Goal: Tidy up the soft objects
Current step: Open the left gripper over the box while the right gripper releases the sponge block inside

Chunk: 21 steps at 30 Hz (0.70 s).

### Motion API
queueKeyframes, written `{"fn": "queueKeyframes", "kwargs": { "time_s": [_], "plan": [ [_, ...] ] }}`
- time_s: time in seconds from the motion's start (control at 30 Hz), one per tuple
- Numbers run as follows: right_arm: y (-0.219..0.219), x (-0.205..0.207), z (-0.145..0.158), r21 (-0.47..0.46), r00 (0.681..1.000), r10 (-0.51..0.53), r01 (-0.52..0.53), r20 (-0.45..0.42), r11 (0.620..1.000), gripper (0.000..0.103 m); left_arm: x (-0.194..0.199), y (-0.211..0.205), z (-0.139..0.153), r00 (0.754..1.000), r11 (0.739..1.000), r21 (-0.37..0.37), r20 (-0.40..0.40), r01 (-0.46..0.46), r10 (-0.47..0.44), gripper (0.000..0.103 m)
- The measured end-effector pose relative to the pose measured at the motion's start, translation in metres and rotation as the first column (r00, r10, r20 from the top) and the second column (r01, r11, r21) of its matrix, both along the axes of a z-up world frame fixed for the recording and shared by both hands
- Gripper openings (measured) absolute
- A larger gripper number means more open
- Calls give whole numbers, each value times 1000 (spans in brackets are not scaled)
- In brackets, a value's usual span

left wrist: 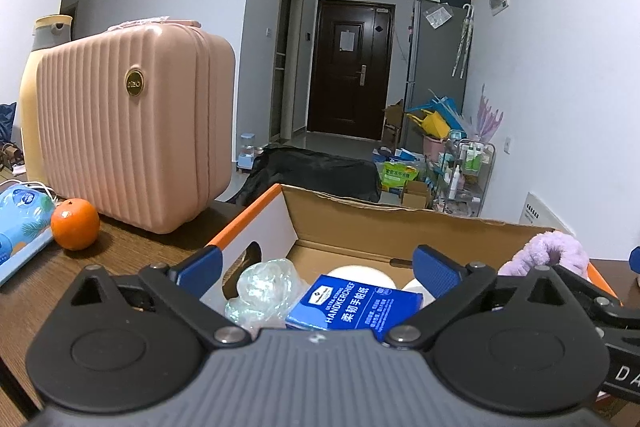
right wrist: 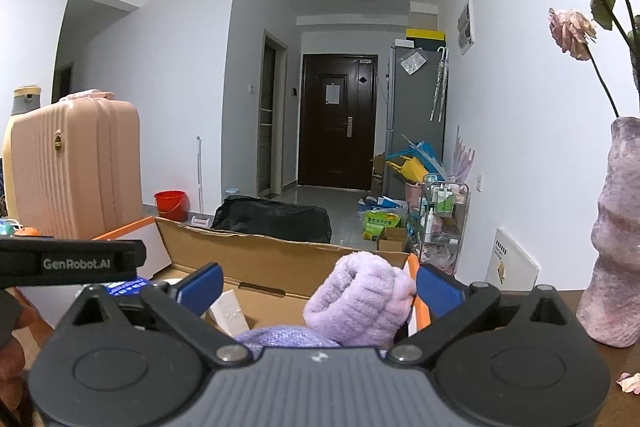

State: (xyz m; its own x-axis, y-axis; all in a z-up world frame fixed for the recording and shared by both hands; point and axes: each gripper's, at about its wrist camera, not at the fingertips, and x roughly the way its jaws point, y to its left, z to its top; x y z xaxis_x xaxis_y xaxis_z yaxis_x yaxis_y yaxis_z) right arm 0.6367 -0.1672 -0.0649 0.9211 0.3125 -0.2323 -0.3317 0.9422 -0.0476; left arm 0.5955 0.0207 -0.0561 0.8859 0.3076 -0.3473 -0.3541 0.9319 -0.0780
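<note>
An open cardboard box (left wrist: 360, 227) with an orange rim stands on the wooden table (left wrist: 120, 255). In it lie a blue handkerchief tissue pack (left wrist: 360, 307), a clear crumpled plastic bag (left wrist: 264, 291) and white rolls (left wrist: 356, 273). My left gripper (left wrist: 316, 267) hangs open over them, holding nothing. A fluffy purple cloth item (right wrist: 360, 299) rests at the box's (right wrist: 260, 251) right rim, also seen as the purple fluff (left wrist: 548, 251) in the left wrist view. My right gripper (right wrist: 320, 287) is open around it, pads not squeezing. A purple knitted cloth (right wrist: 284, 335) lies beneath.
A pink ribbed suitcase (left wrist: 132, 123) stands left of the box, with an orange (left wrist: 75, 224) and a blue pack (left wrist: 20, 219) beside it. A mauve vase (right wrist: 616, 227) with dried flowers stands at the right. The left gripper's body (right wrist: 72, 261) crosses the right view.
</note>
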Motion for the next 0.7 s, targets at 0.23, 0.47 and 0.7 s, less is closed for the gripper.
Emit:
{"fn": "queueKeyframes", "kwargs": {
  "time_s": [0.23,0.47,0.7],
  "plan": [
    [-9,-10,1,10,999,-33,33,34,999,103,-6,-2,0,1000,1000,5,11,11,-11,103],
    [-26,-28,3,23,994,-91,90,54,996,103,-18,-6,-1,999,999,10,12,42,-42,103],
    [-39,-51,4,40,989,-131,129,64,991,103,-38,-8,1,998,998,23,18,66,-67,103]
  ]
}}
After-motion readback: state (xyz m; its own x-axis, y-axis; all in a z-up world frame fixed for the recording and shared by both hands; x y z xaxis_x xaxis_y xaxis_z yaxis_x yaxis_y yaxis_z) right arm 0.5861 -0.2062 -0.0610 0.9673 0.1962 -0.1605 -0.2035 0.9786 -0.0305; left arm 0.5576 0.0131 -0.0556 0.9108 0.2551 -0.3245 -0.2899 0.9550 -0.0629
